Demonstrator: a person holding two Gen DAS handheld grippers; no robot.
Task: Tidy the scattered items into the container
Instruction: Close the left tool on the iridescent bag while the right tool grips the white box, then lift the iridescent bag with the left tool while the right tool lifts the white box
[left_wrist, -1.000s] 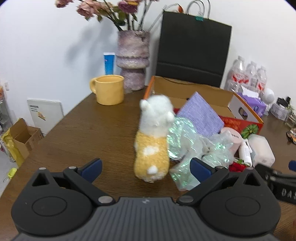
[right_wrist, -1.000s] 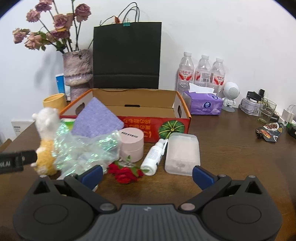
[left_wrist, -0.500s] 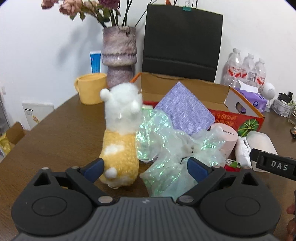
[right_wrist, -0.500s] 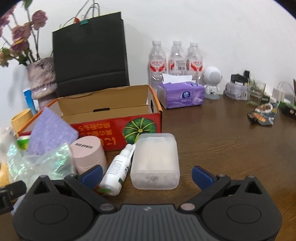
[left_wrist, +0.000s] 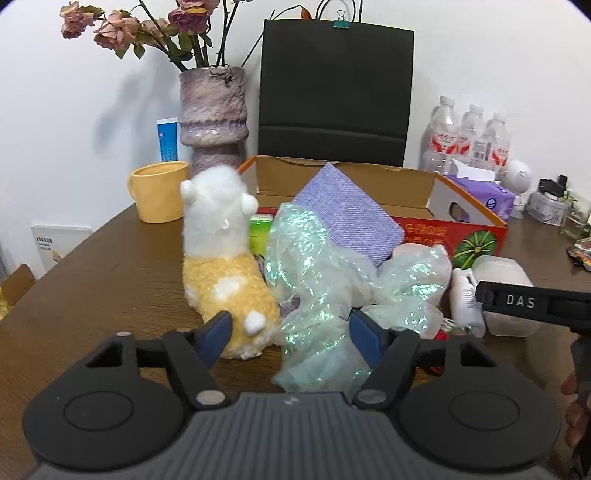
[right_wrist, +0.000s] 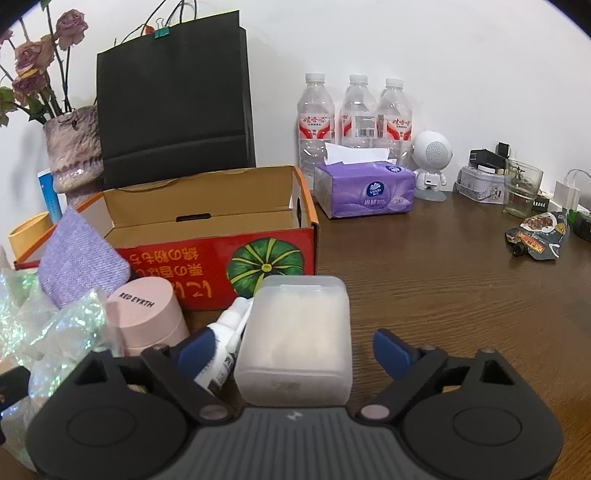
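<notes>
Two grippers are seen closing at once before the open cardboard box (right_wrist: 207, 218): the left gripper (left_wrist: 291, 332), jaws apart and not yet pressing, frames both the iridescent plastic wrap (left_wrist: 325, 280) and the rump of the plush alpaca (left_wrist: 225, 266), while the right gripper (right_wrist: 291, 349) straddles the frosted plastic case (right_wrist: 295, 336) lying just in front of the box. Both toy and wrap could be snagged together. The white spray bottle (right_wrist: 225, 347) beside the case could be pinched or knocked by the near finger.

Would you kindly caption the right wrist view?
Right gripper closing around frosted plastic box before the open pumpkin-print carton.
</notes>
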